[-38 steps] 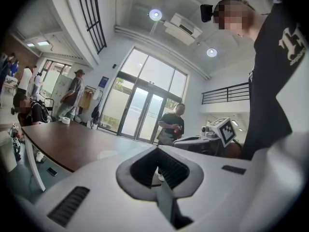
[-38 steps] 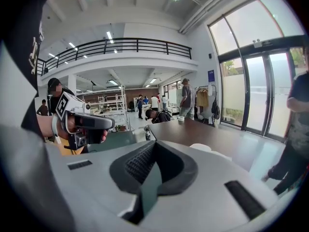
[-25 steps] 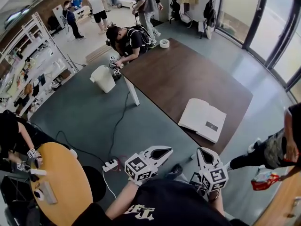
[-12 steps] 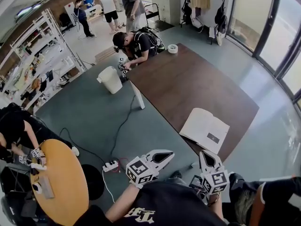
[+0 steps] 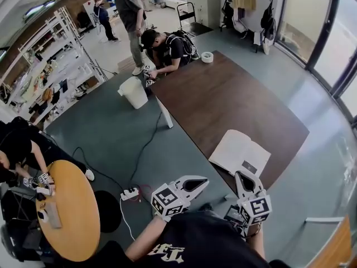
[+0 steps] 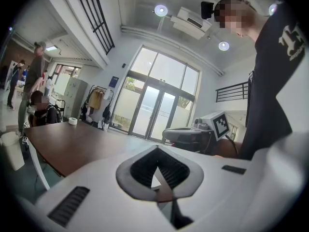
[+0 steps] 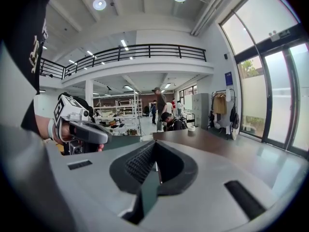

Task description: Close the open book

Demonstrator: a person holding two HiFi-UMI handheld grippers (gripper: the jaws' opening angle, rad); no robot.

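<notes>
**Book position relative to the tools**

The open book [image 5: 240,152] lies flat on the near corner of the dark counter [image 5: 223,94], pages up. Its wide spread runs along the counter's near edge. The fold appears to cross that edge, running away from the person.

The book lies ahead of both tools and slightly to the right. The right tool [image 5: 246,177] is nearer, with its tip at the book's near edge. The left tool [image 5: 196,181] is off the counter, over the floor, well to the left of the book.

Both tools have their jaws pressed together with nothing between them.

Limits of view:
- Contact between the right tool and the book cannot be confirmed.
- Neither tool's own view shows the book clearly.
- The fold line is faint, so which half should be lifted is a judgement.
</notes>
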